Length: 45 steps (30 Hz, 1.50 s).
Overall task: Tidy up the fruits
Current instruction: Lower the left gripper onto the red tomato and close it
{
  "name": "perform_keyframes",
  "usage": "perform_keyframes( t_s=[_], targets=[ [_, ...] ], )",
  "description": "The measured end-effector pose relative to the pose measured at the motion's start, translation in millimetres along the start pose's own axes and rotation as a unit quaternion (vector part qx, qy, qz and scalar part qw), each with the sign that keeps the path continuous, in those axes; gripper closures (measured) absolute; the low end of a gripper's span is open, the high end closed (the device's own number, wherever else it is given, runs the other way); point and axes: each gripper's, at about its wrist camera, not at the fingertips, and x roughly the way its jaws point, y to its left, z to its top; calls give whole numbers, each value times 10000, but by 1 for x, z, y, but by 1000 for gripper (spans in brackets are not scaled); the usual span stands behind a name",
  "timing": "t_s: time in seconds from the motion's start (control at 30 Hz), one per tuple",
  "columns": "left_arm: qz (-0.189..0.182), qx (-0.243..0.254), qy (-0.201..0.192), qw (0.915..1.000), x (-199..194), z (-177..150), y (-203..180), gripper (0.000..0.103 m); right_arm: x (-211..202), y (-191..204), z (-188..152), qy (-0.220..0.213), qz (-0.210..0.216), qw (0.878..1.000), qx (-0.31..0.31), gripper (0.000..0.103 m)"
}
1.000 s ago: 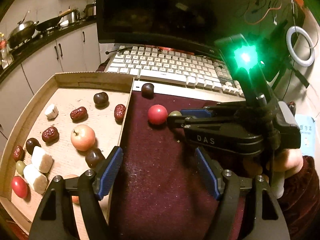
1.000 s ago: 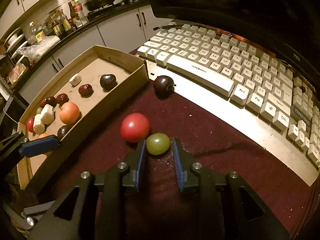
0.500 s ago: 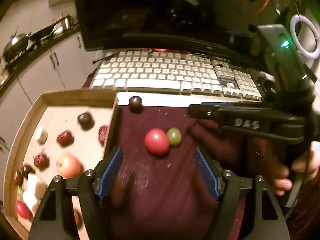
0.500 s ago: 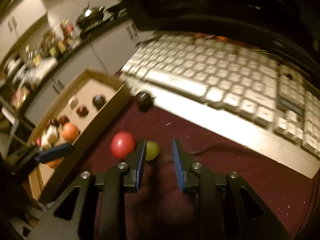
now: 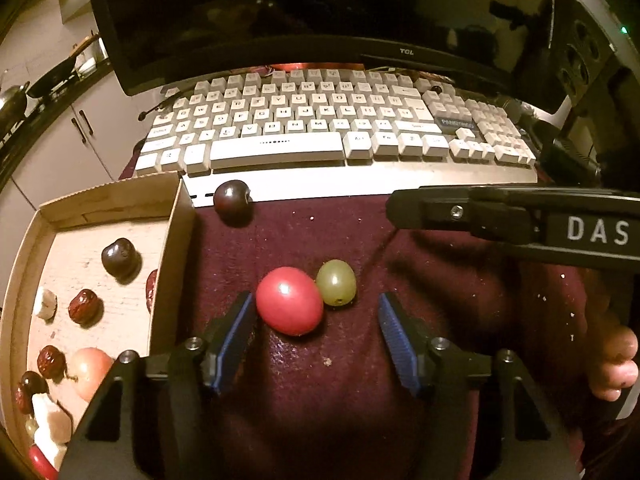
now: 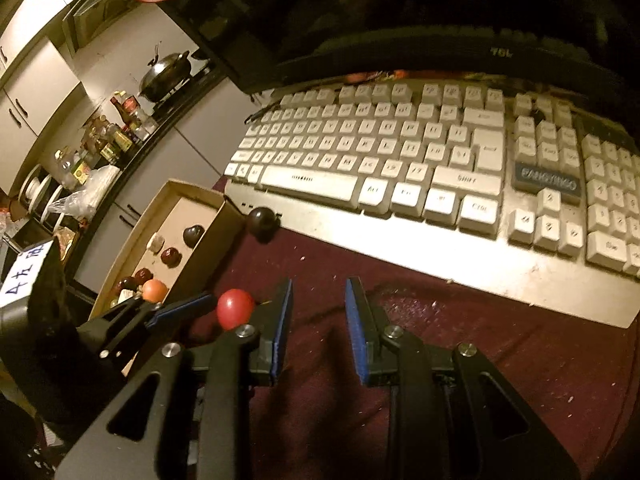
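A red cherry tomato (image 5: pixel 289 300) and a green grape (image 5: pixel 336 282) lie touching on the maroon cloth. My left gripper (image 5: pixel 316 312) is open, its blue pads on either side of the two fruits and just short of them. My right gripper (image 6: pixel 318 314) is open and empty, above the cloth to the right of the fruits; in its view the tomato (image 6: pixel 235 307) shows left of its left finger and the grape is hidden. A dark plum (image 5: pixel 232 199) lies by the keyboard. The cardboard tray (image 5: pixel 176 216) at left holds several fruits.
A white keyboard (image 5: pixel 320 128) and a monitor (image 5: pixel 280 12) stand behind the cloth. The tray holds a dark cherry (image 5: pixel 120 257), red dates (image 5: pixel 83 306), an apple (image 5: pixel 90 372) and white cubes (image 5: pixel 45 304). The right gripper's arm (image 5: pixel 520 224) crosses the left wrist view at right.
My right gripper has pulled up and back from the grape, leaving it on the cloth. My left gripper has moved right and forward, so that the tomato and grape lie just ahead of its pads.
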Motion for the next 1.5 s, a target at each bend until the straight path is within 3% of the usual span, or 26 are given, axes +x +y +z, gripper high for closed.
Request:
perform_keyframes(
  t_s=[0.1,0.33,0.57,0.9,1.13,1.4,1.5],
  targets=[
    [-10,36,-20,10000,1,1,3,52,1,0,-1,21,18,10000,31,74],
    [-58,108,-59,9999,-2,0,10,55,3,1,-3,92,140,9999,29,74],
    [83,260,-64,9996,-6,-6,15,57,25,19,-9,534,556,9970,-92,74],
    [230,-8,7,9997,-11,-12,29,56,46,35,-13,548,102,9980,-290,74],
    [212,-88,73,9997,-11,-14,30,56,54,54,-15,402,-237,9952,-860,74],
    [261,-139,130,9995,-9,-12,30,56,53,54,-17,403,-236,9946,-932,80],
    [266,-162,149,9994,-7,-7,30,55,48,44,-14,411,-119,9967,-685,80]
  ],
)
